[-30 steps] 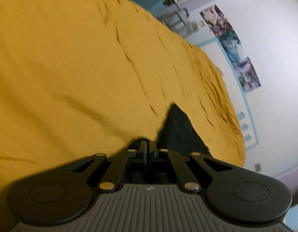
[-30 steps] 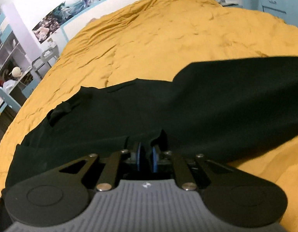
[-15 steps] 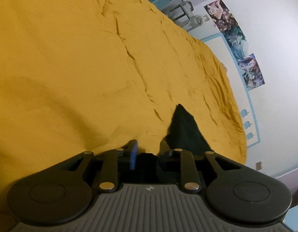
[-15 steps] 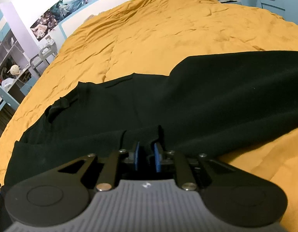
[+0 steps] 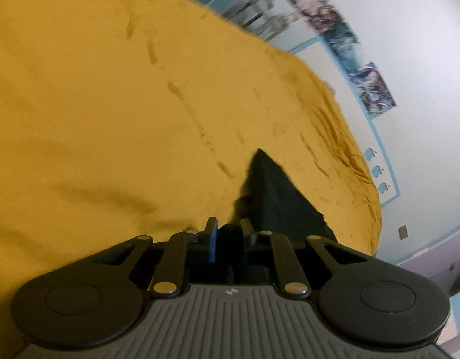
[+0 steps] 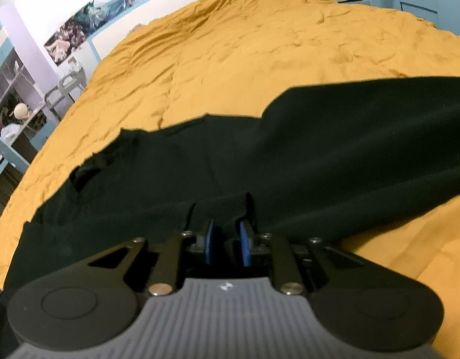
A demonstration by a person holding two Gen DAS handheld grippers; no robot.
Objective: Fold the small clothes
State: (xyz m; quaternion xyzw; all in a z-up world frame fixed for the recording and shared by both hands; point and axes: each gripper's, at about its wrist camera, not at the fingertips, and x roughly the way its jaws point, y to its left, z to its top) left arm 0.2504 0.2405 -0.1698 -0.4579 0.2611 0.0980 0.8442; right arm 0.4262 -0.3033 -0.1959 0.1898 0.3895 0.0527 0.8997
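Mustard-yellow bedspread is covering the bed, posters lining the white wall. Black garment is lying spread across it. Right gripper is sitting with fingers parted, black hem fabric between them. Left gripper is likewise parted around dark cloth.

Low wrist views, perhaps shared bedspread.
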